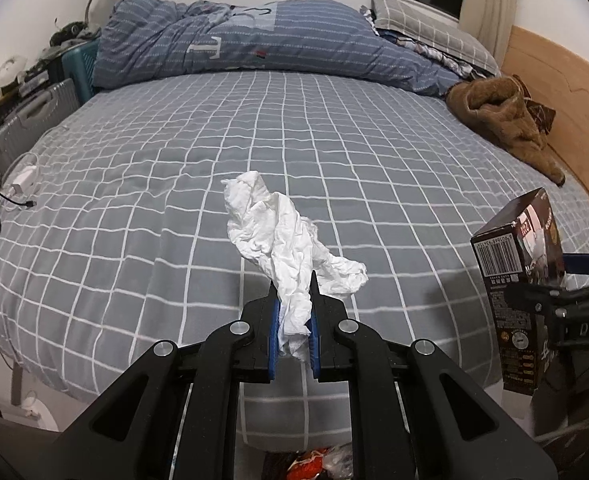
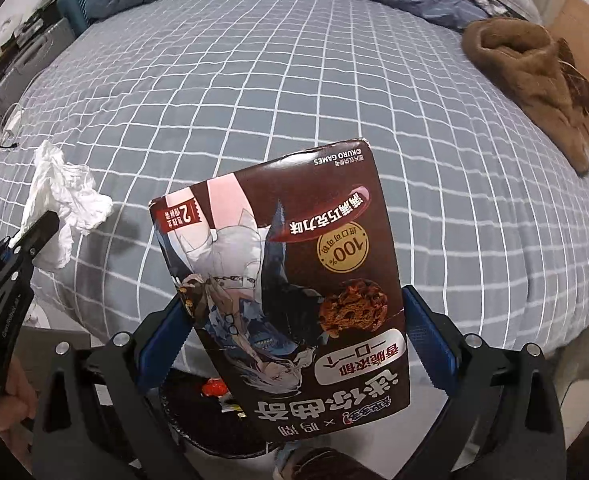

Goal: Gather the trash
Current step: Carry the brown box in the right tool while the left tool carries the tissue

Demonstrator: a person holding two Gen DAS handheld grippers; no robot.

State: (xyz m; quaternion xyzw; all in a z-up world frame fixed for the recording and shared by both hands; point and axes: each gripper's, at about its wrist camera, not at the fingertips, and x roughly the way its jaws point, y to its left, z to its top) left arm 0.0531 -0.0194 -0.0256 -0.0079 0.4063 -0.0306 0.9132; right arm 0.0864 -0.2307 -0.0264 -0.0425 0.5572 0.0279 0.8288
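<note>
Left tongs (image 1: 293,280) pinching tissue (image 1: 282,224), right tongs (image 2: 290,312) clamping box (image 2: 282,272)

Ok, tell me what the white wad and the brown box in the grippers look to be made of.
White wad: thin tissue paper by the look, matte, creased and crumpled all over, limp past the left gripper.
Brown box: probably printed cardboard, faintly glossy, with flat faces and folded edges, barcode on its side; the right gripper holds it.

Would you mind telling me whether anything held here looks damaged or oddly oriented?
Yes: the cookie box in the right gripper is held upside down, its far edge dented. The left gripper pinches a crumpled tissue.
</note>
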